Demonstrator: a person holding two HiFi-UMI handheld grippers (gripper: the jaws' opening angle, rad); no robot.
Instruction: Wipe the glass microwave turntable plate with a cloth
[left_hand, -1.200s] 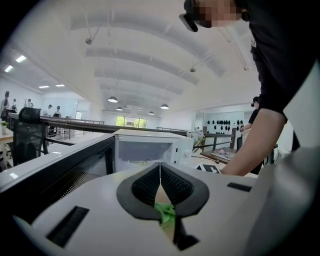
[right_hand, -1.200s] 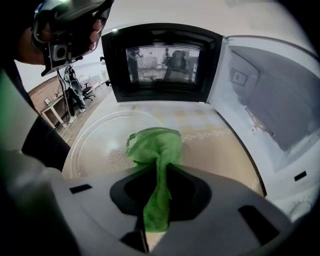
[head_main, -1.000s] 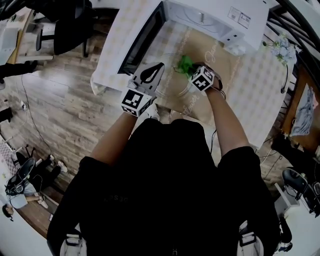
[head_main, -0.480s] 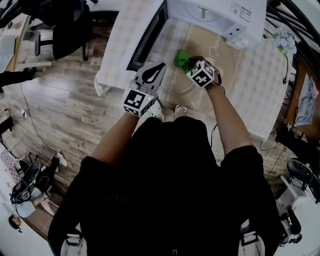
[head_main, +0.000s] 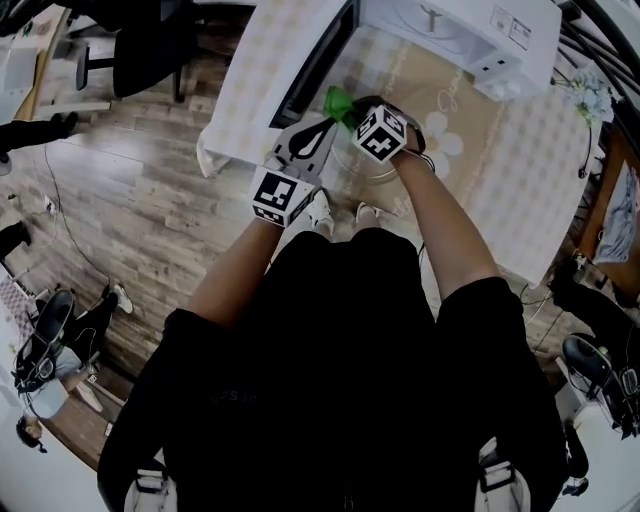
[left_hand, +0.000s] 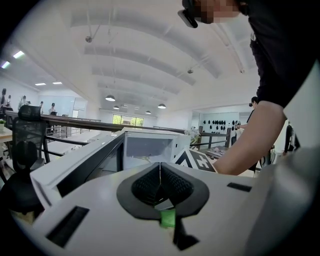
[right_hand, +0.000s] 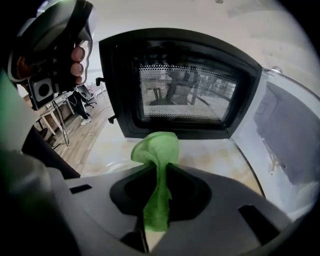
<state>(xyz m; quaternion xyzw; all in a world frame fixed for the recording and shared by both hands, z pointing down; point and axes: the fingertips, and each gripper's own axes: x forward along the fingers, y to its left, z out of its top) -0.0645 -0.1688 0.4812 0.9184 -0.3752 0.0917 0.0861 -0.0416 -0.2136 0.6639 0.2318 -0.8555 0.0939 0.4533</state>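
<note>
My right gripper (head_main: 352, 112) is shut on a green cloth (head_main: 338, 103), which hangs bunched out of the jaws (right_hand: 156, 150) just in front of the open microwave door (right_hand: 185, 82). The glass turntable plate lies on the table below it; only a faint piece of rim (right_hand: 107, 165) shows, and in the head view a pale arc (head_main: 380, 172) by the right wrist. My left gripper (head_main: 318, 128) is shut beside the cloth, at the plate's left side. Its black pads (left_hand: 160, 182) meet and I see nothing between them.
A white microwave (head_main: 450, 30) stands at the back of the checked tablecloth (head_main: 520, 160), its dark door (head_main: 315, 65) swung open to the left. The table's left edge (head_main: 215, 150) drops to wooden floor. Chairs (head_main: 140, 50) stand beyond.
The right gripper has carried the green cloth left across the plate toward the microwave door. The left gripper has stayed at the plate's left side, shut.
</note>
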